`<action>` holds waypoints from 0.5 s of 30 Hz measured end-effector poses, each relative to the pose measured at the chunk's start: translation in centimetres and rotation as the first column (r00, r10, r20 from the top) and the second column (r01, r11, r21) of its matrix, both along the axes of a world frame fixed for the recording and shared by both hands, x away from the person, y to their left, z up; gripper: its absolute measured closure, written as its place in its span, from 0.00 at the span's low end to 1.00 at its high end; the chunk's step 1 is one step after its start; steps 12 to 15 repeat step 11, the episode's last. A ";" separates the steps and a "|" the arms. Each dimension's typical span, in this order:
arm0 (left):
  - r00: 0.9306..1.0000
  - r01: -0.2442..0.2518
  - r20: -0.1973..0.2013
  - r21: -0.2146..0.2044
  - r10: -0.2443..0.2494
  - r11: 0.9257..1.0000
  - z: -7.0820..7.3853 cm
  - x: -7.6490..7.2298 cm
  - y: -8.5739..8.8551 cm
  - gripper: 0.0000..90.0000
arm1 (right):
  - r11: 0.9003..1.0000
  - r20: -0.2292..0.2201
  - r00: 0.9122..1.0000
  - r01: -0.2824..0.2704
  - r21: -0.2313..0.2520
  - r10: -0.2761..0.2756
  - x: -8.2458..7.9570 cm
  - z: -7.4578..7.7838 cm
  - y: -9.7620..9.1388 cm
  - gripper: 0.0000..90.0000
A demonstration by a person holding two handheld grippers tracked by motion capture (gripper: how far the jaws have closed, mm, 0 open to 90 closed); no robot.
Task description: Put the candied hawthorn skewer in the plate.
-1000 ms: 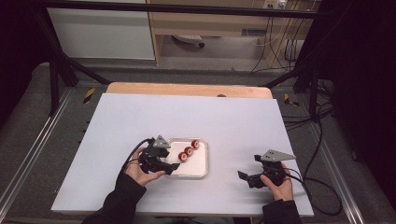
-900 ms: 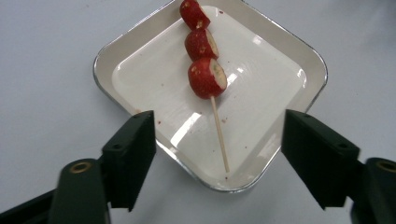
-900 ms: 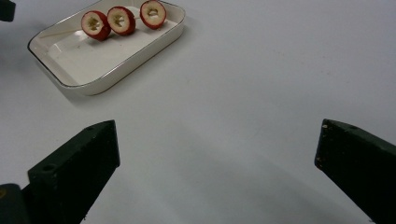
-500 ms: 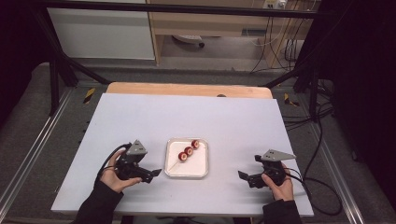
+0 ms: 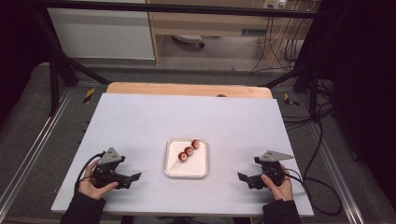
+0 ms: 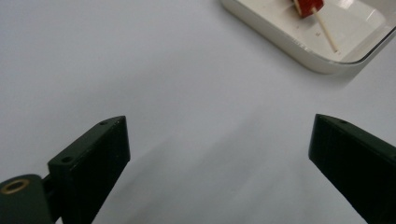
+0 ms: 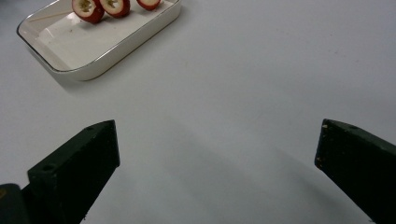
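Pale grey tabletop stretches wide before us, with a strip of bare wood along its far edge and dark floor, metal rails and loose cables beyond. We see plenty of free surface: the whole far half of the table is bare, and broad open bands run down both sides of the white tray, which sits near the middle of the near half. In that tray lies a skewer with three red fruit pieces on a thin wooden stick, set diagonally.

We hold the left gripper low near the front left edge, well apart from the tray; in the left gripper view its jaws stand released and wide with only tabletop between them, and the tray's corner with the stick's end shows at the upper right. The right gripper sits near the front right edge, also clear of the tray, jaws spread with nothing between them.

Compared with a second ago, our left gripper has drawn away from the tray's left rim toward the table's left side, its jaws having just opened. Our right hand has kept its place.

We can read no writing or labels anywhere.
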State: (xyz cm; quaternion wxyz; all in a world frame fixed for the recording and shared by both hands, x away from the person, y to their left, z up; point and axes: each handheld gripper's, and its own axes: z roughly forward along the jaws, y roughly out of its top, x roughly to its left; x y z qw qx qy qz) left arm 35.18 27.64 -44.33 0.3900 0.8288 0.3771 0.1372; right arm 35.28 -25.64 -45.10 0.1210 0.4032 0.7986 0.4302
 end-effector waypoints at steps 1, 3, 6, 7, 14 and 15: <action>1.000 -0.007 0.002 -0.005 0.007 1.000 -0.1 0.0 0.3 0.06 | 1.000 -0.003 1.000 0.001 -0.002 -0.001 0.0 -0.1 0.0 0.01; 1.000 -0.010 -0.001 -0.006 0.010 1.000 -0.4 0.0 0.7 0.07 | 1.000 -0.009 1.000 -0.005 -0.004 0.005 -0.1 -0.1 0.1 0.01; 1.000 -0.011 0.001 -0.007 0.011 1.000 -0.5 -0.1 1.1 0.07 | 1.000 -0.011 1.000 -0.008 -0.001 0.008 -0.1 -0.2 0.1 0.01; 1.000 -0.009 0.002 -0.007 0.009 1.000 -0.5 -0.2 1.1 0.07 | 1.000 -0.011 1.000 -0.011 -0.005 0.011 -0.1 -0.2 0.1 0.01; 1.000 -0.008 0.005 -0.005 0.008 1.000 -0.5 -0.3 1.2 0.07 | 1.000 -0.014 1.000 -0.009 -0.007 0.009 -0.1 -0.2 0.1 0.01; 1.000 -0.008 0.005 -0.005 0.008 1.000 -0.5 -0.3 1.2 0.07 | 1.000 -0.014 1.000 -0.009 -0.007 0.009 -0.1 -0.2 0.1 0.01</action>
